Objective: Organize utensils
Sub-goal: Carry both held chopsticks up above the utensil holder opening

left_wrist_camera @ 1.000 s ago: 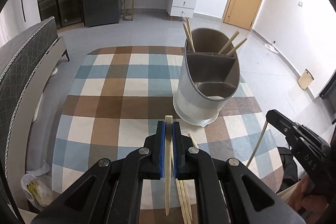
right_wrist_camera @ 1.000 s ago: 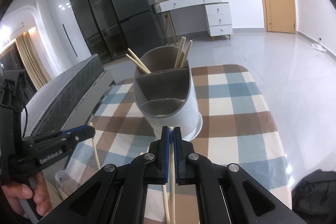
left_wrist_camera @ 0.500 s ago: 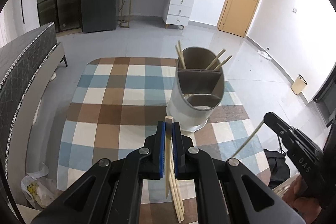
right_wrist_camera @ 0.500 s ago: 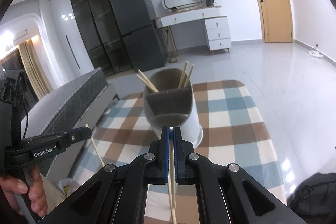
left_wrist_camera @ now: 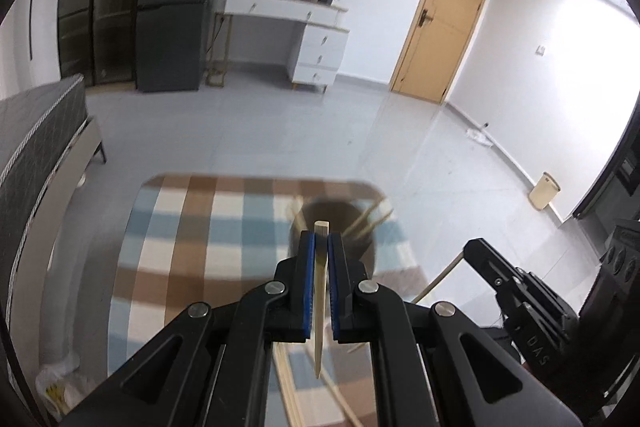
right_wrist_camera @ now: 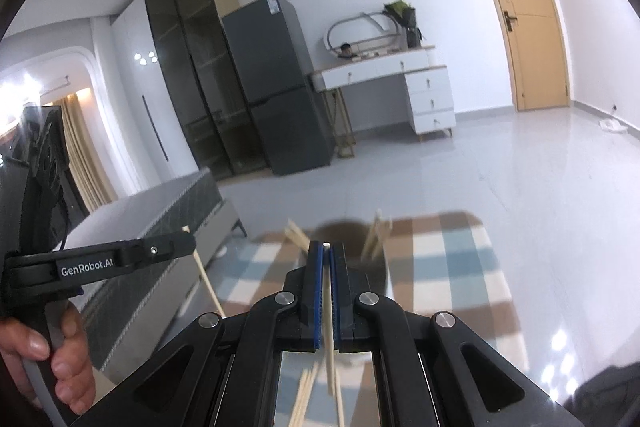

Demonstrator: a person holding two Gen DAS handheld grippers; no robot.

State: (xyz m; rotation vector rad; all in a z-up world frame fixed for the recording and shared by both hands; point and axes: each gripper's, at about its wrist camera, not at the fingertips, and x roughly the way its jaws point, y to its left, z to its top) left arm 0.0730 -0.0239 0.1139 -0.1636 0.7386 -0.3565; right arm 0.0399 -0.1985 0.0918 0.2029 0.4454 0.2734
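I have 1 chopstick in each gripper. My left gripper (left_wrist_camera: 321, 239) is pinched on a flat-ended bamboo chopstick (left_wrist_camera: 319, 307), gripped near its thick end so that the thin tip hangs down below the jaws, ready to go tip-first into a slot. My right gripper (right_wrist_camera: 326, 251) is pressed shut on a second chopstick (right_wrist_camera: 329, 331) in the same fashion, top end just showing above the blue pads (right_wrist_camera: 318, 291).

The utensil holder (left_wrist_camera: 362, 247) stands on the checked worktop (left_wrist_camera: 180, 247) toward its far right corner, directly behind both sets of jaws, blurred in both views. Its far compartment already has several chopsticks (right_wrist_camera: 376, 239) leaning against the rim, which I judge marks it as the slot for these 2 as well. More loose chopsticks (right_wrist_camera: 308, 395) lie at the near edge of the worktop under my grippers, so the sorting is not finished.

I judge the next move needs each tip lined up over that far compartment before letting go, since a long thin stick held near 1 end can swing.
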